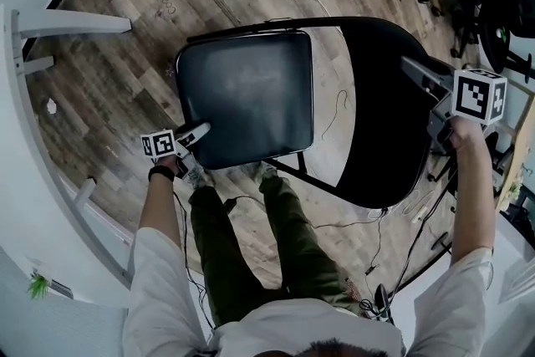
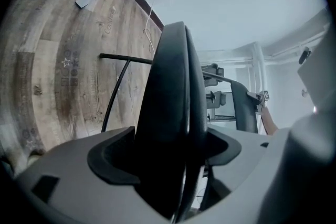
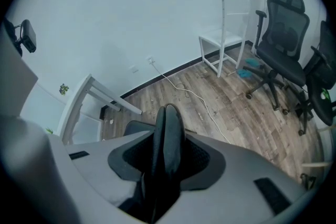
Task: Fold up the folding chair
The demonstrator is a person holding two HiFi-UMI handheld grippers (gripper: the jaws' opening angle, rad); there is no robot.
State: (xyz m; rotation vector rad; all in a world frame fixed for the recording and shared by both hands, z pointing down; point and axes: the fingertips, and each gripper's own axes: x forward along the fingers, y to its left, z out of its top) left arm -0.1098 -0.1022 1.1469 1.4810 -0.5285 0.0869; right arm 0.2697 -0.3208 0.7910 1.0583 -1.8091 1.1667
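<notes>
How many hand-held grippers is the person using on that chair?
2. The left hand-held gripper clamps the near corner of the seat; the right hand-held gripper clamps the top of the backrest. No others in view.

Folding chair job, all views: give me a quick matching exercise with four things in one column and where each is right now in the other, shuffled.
Things:
1. left gripper
2. right gripper
3. white cable
4. office chair

Places:
A. lying loose on the floor
B. clamped on the backrest's edge
C. standing on wheels, off to the side
D. clamped on the seat's edge

Pairs: 1-D, 2-B, 3-A, 4-C
</notes>
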